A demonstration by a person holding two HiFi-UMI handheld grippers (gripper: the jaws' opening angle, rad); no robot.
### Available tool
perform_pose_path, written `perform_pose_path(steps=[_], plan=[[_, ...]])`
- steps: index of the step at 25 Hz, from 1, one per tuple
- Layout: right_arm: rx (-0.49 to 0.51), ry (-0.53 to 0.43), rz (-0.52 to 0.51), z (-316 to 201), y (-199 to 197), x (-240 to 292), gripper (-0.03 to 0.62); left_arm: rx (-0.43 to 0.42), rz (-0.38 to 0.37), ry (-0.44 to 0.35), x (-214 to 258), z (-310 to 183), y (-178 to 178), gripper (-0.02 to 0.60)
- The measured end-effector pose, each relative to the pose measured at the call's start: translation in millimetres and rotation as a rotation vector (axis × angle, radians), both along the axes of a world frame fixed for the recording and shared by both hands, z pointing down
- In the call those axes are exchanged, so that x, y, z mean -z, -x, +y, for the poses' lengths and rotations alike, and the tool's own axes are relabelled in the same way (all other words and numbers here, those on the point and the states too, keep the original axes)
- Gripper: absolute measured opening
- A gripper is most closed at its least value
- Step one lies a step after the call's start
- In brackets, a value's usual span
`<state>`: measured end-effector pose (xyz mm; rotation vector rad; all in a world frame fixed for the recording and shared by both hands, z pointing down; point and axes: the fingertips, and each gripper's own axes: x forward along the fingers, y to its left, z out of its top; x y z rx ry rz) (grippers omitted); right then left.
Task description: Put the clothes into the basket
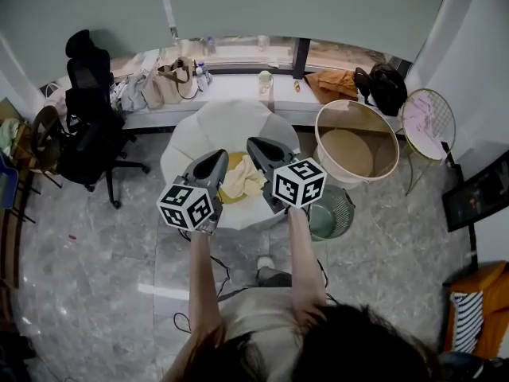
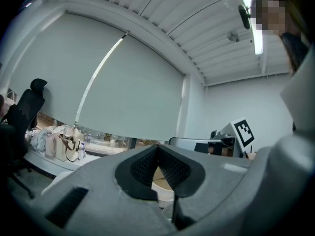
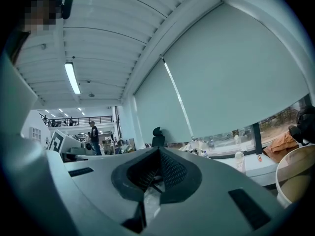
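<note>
White round table bears yellow clothes. Over it the left gripper and right gripper are both clenched, empty.

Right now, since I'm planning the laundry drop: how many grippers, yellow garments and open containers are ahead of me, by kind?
Grippers: 2 (left gripper, right gripper)
Yellow garment: 1
Large basket: 1
Green wire bin: 1
Total: 5

black office chair, handbag on counter, wire bin on floor
</note>
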<state>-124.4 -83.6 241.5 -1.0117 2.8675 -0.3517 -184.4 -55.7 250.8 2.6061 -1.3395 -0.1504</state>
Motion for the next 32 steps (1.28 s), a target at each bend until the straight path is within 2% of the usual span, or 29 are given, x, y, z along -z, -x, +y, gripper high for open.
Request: perform_pose_path(steps=[15,20,25,32], plan=[[0.077,0.04,0.011,-59,-2,-17,0.009,0.062,-0.001,0.05,-18,-53,-7,0.011],[0.092,0.049,0.019,-69,-6,-21,0.009,0.048,0.0,0.067,-24,-59,-16,0.011],[0.092,0.07,0.012,-75,-4,-31,0.009,0.063,0.004,0.084,-31,-64,-10,0.011],[0.07,0.097,0.003,-100,8,-37,0.009,0.039,-0.004,0.127,-43,-86,2,0.011]])
